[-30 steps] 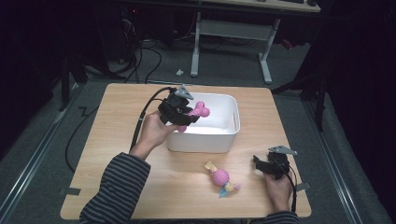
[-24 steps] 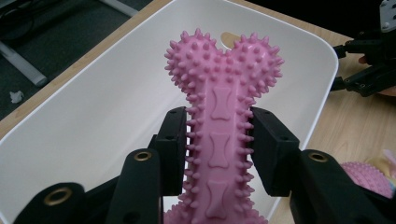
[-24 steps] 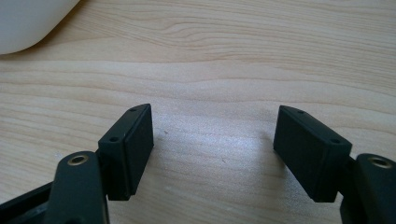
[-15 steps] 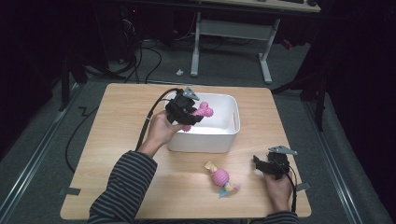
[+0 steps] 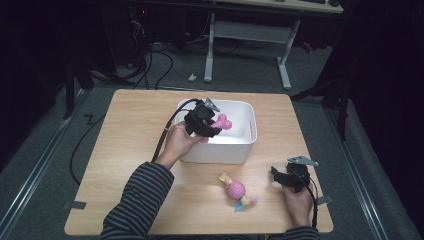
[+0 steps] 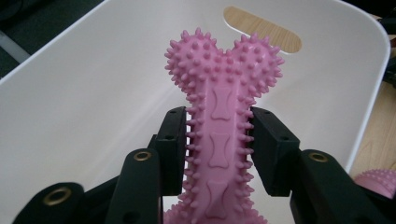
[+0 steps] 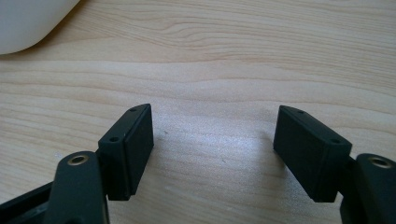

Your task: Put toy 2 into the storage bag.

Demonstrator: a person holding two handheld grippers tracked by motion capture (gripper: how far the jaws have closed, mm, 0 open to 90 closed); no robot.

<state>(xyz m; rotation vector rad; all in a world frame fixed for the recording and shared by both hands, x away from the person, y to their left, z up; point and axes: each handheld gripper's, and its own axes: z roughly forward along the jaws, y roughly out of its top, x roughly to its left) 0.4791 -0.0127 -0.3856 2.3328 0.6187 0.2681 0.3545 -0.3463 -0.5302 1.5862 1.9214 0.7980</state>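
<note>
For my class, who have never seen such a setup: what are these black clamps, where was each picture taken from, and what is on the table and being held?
There is no machine here. A person holds a hand-operated clamp with two black jaws in each hand. The high view looks down from above the person's side of the wooden table. The other two pictures come from small cameras riding on each clamp, looking along its jaws.

The left gripper is shut on a pink spiky bone toy and holds it over a white tub. The right gripper stands open just above bare wood at the table's near right, with nothing between its jaws.

A second toy, a pink spiky ball with coloured ends, lies on the table in front of the tub.
</note>
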